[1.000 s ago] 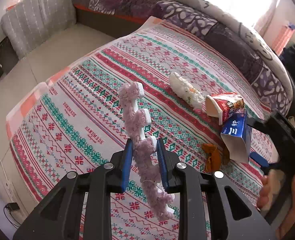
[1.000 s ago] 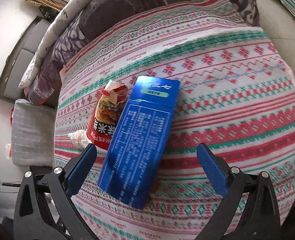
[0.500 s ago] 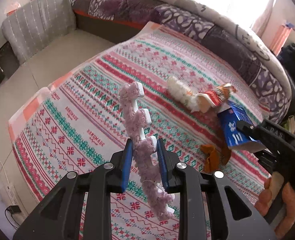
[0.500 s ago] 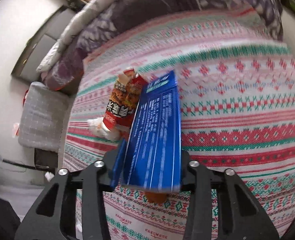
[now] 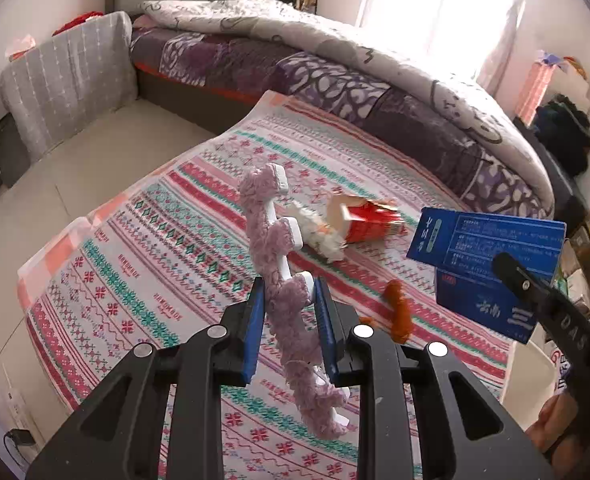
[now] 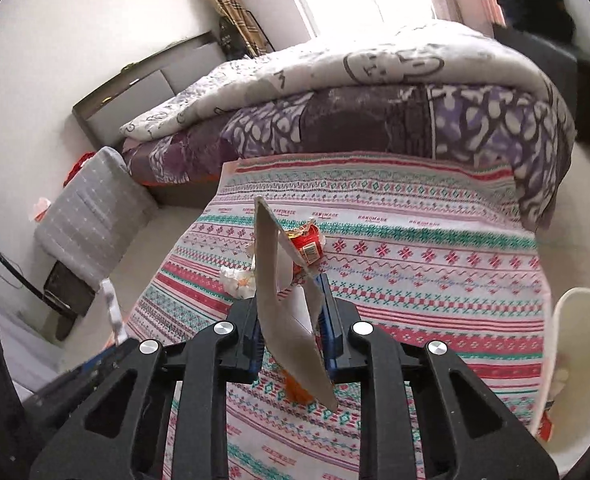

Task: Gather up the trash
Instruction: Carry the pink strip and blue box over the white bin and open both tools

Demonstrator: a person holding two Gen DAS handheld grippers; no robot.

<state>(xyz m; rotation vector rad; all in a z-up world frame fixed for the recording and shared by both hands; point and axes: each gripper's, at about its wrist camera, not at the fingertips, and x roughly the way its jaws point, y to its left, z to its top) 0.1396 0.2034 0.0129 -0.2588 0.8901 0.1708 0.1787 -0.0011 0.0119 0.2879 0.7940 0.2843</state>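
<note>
1. Left gripper (image 5: 289, 334): fingers clamped on a pink fuzzy strip (image 5: 273, 248) with white tabs, held upright above the patterned blanket (image 5: 143, 264).
2. Right gripper (image 6: 291, 326): fingers squeezed tight on a flattened blue box (image 5: 491, 252), held clear of the blanket at the right of the left view. The right view sees its grey cardboard inside (image 6: 273, 288) edge-on.
3. On the blanket: red cup carton (image 5: 369, 222) on its side, touching a crumpled white wrapper (image 5: 319, 234) to its left.
4. Orange scrap (image 5: 399, 312) lies nearer, apart from both.
5. Purple bed (image 5: 335, 80) behind.
</note>
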